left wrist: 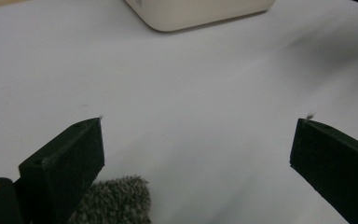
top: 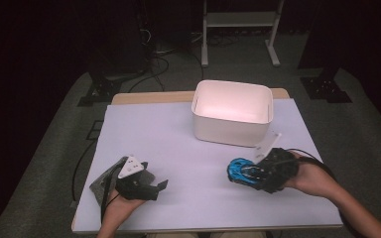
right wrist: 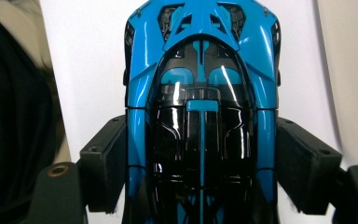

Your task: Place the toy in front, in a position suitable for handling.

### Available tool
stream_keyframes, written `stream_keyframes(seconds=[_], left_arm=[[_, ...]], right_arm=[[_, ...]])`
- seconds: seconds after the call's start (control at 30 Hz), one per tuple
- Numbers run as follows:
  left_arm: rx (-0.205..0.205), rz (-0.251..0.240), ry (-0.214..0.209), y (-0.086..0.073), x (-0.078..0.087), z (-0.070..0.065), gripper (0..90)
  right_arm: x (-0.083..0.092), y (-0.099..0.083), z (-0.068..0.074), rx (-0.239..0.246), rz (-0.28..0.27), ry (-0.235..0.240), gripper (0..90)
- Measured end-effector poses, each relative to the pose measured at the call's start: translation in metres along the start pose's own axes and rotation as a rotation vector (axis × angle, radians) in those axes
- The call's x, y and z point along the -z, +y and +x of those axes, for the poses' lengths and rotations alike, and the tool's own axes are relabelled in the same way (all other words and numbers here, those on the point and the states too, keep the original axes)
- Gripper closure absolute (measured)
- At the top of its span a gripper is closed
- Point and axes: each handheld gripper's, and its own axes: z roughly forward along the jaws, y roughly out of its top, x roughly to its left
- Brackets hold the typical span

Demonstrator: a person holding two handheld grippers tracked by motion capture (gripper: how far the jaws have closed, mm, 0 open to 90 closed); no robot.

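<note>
While clamped between the jaws of the right gripper (top: 252,174), blue-and-black toy car (top: 239,171) held at the near right of the white-covered table (top: 178,144), just in front of the white bin (top: 232,112) and apart from it.

Item 1, toy car (right wrist: 200,116): glossy blue body, black canopy; in the right gripper view gripped across both flanks, one black jaw pressed to each side, nose pointing away from the camera. Whether resting on the table or lifted just clear of it: cannot tell.

Item 2, right gripper: closed on the car, held in the right hand (top: 312,178).

Item 3, left gripper (top: 151,187): at the near left of the table, jaws spread wide with nothing between them; bare tabletop ahead in the left gripper view.

Item 4, grey fuzzy cloth (left wrist: 114,200): lying under and beside the left gripper, untouched by its jaws.

Item 5, bin: open-topped, seemingly empty, at the far centre of the table.

Step in hand, by judgement: grasp secured, carry toward the bin likely to follow. Next move calling for a lift high enough to clear the near wall, travel forward over the rim, then release inside; firm grip needed throughout, given the slick, tapering body.
</note>
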Motion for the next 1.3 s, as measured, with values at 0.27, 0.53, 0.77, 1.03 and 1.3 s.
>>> stream_keyframes(seconds=[0.27, 0.53, 0.77, 1.03, 1.3], left_arm=[[-0.001, 0.000, 0.003, 0.004, 0.021, 0.014, 5.2], [0.021, 0.069, 0.013, -0.005, 0.026, 0.030, 9.0], [-0.016, 0.145, 0.008, -0.012, 0.023, 0.033, 13.6], [-0.063, 0.207, 0.017, -0.015, 0.017, 0.031, 18.4], [-0.077, 0.234, 0.004, -0.018, 0.008, 0.033, 22.5]], right_arm=[[-0.040, 0.061, 0.008, 0.113, 0.017, 0.084, 25.2], [-0.100, 0.075, 0.011, 0.145, 0.087, 0.156, 25.2], [-0.129, 0.068, 0.018, 0.184, 0.123, 0.178, 24.9], [-0.127, 0.065, 0.019, 0.167, 0.103, 0.163, 18.8], [-0.096, 0.041, 0.006, 0.075, -0.052, 0.132, 17.7]])
